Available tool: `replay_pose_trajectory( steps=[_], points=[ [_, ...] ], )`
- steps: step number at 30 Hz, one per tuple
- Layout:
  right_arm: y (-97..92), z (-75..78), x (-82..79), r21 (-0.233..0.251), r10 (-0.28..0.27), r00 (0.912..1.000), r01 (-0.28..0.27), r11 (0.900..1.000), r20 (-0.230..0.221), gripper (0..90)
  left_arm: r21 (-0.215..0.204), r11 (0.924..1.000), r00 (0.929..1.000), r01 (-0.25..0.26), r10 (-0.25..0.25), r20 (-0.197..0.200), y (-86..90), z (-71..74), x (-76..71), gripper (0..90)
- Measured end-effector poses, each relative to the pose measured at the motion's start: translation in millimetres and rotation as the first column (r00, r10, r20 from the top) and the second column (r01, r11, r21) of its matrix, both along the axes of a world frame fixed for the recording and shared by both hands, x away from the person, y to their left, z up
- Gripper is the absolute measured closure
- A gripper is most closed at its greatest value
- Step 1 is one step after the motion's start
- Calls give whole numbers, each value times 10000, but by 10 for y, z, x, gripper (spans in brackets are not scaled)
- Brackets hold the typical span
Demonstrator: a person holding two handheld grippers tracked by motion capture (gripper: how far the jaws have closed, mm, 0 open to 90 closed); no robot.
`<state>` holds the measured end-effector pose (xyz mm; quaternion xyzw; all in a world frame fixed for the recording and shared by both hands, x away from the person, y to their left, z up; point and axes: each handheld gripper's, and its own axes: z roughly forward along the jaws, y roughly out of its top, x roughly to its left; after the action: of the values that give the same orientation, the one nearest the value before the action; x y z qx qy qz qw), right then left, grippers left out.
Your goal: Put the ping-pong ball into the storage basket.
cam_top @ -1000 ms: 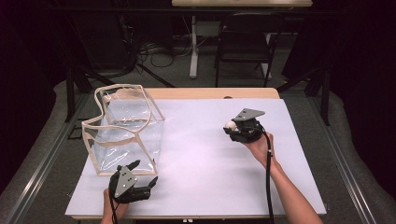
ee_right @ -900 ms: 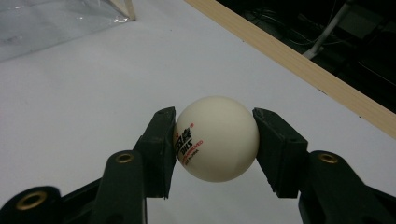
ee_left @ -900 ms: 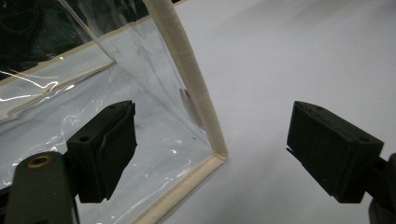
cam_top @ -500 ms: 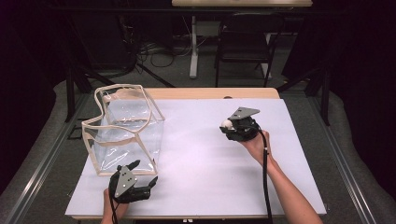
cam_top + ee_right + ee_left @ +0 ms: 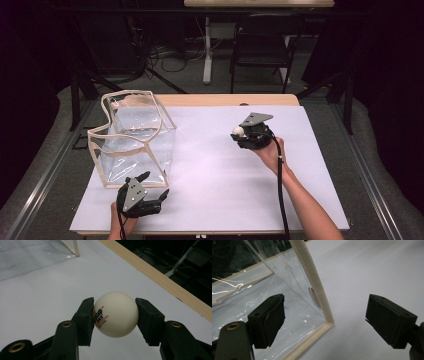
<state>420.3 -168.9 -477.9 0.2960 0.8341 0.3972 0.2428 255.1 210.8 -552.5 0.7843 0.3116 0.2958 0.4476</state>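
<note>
Ball point(image 5: 116, 314), smooth, white and round, sits pinched between the right gripper's point(image 5: 115, 315) black jaws. The left gripper point(image 5: 325, 320) gapes wide, holding nothing, beside the clear, tape-edged box point(image 5: 312, 290).

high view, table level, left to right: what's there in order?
clear bag → left gripper → ball → right gripper (ball sits at its tips)

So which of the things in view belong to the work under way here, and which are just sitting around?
In the job:
- white ball, clamped in the right tool
- clear bag with cream edging, standing open on the table
- left tool, open at the bag's near corner

Just around:
- white table cover
- dark chair behind the table
- cables on the floor
</note>
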Motion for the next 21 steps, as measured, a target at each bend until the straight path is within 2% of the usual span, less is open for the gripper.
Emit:
replay_pose_trajectory(
  steps=[21],
  points=[
    [149, 66, 53, 36, 315, 9995, -315, 9995, 76, 508, 4, 10000, 10000, 28, -28, -10, -2, -1, 2, 159]
  ],
)
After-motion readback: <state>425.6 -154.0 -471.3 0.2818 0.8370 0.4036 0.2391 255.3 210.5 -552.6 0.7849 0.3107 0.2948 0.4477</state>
